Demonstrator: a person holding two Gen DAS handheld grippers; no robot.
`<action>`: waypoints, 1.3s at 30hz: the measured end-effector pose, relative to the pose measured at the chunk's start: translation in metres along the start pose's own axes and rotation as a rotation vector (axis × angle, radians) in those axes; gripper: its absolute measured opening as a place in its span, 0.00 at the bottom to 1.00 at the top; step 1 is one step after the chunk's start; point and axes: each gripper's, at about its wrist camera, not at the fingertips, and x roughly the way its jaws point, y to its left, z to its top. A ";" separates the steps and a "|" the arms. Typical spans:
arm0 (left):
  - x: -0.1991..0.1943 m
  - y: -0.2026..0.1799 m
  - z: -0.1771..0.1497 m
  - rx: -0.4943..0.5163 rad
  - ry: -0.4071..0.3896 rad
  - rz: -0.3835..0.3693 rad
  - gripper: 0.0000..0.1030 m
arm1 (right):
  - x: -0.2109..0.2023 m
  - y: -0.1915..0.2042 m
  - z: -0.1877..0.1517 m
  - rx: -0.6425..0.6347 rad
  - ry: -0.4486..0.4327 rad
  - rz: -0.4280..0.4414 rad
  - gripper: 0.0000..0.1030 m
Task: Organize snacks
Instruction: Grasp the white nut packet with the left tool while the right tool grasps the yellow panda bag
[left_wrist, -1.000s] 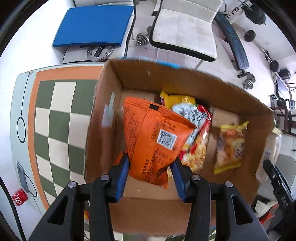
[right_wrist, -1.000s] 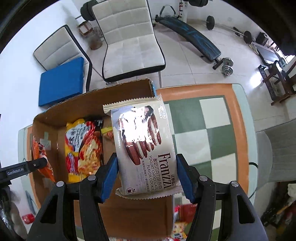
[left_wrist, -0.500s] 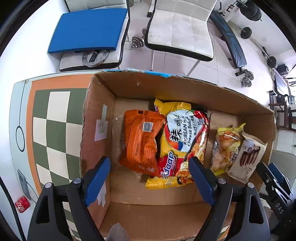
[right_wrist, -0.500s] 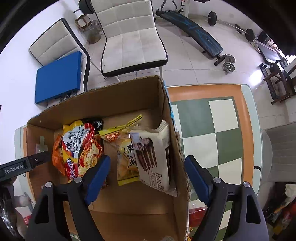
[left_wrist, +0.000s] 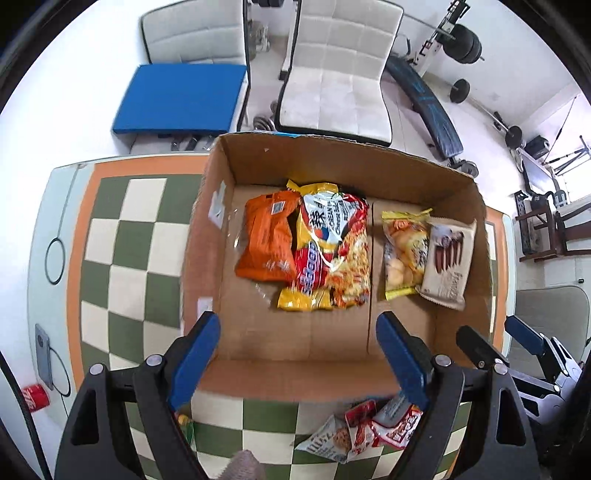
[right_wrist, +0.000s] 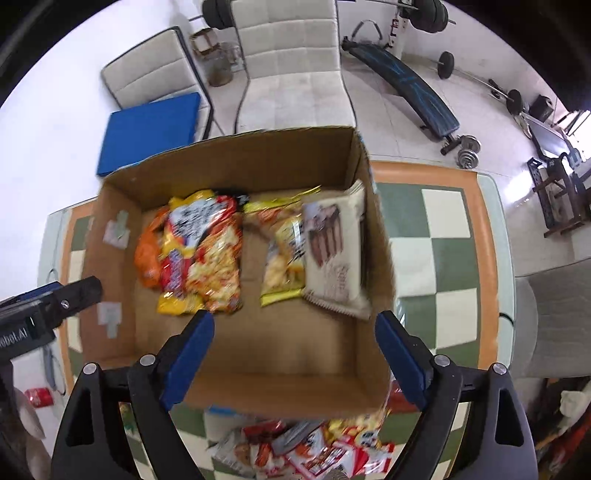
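Box: open brown cardboard box (left_wrist: 332, 354) stands on the green-and-cream checkered tabletop with orange border (left_wrist: 122, 236); same box (right_wrist: 273, 354) fills the middle of the right wrist view.
Left group in box: orange foil snack bag (left_wrist: 267, 240) lies flat on the box floor, touching and partly under the red-and-yellow instant noodle packet (left_wrist: 330, 254) to its right. Right wrist view shows the noodle packet (right_wrist: 201, 258) blurred, the orange bag (right_wrist: 147, 254) peeking out at its left.
Right group in box: yellow-edged clear bag of round biscuits (left_wrist: 400, 251) lies beside the noodle packet with a strip of bare cardboard between them; the beige packet of chocolate-coated cookie sticks (left_wrist: 448, 258) overlaps its right side and rests against the right box wall. Seen again as biscuit bag (right_wrist: 284, 254) and cookie packet (right_wrist: 332, 254).
Left gripper: (left_wrist: 297, 354) blue-padded jaws spread wide, holding nothing, above the near wall of the box.
Right gripper: (right_wrist: 295, 354) jaws spread wide, holding nothing, above the near part of the box; its blue-tipped body (left_wrist: 528, 347) shows at the box's right in the left wrist view.
Loose snacks: small heap of red and white snack packets (left_wrist: 369, 428) on the table just outside the near box wall; blurred in the right wrist view (right_wrist: 314, 446).
Table edge: red soda can (left_wrist: 35, 397) lies on its side at the far left.
Background: white padded chair (left_wrist: 340, 70) and blue cushion (left_wrist: 181, 98) beyond the box.
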 end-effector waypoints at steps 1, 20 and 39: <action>-0.005 0.000 -0.006 0.001 -0.013 -0.001 0.84 | -0.005 0.003 -0.006 -0.005 -0.006 0.004 0.88; 0.081 -0.007 -0.179 -0.116 0.320 -0.058 0.84 | 0.020 -0.077 -0.153 0.129 0.182 -0.003 0.89; 0.182 -0.008 -0.192 -0.434 0.505 -0.069 0.84 | 0.104 -0.099 -0.147 0.232 0.279 0.005 0.68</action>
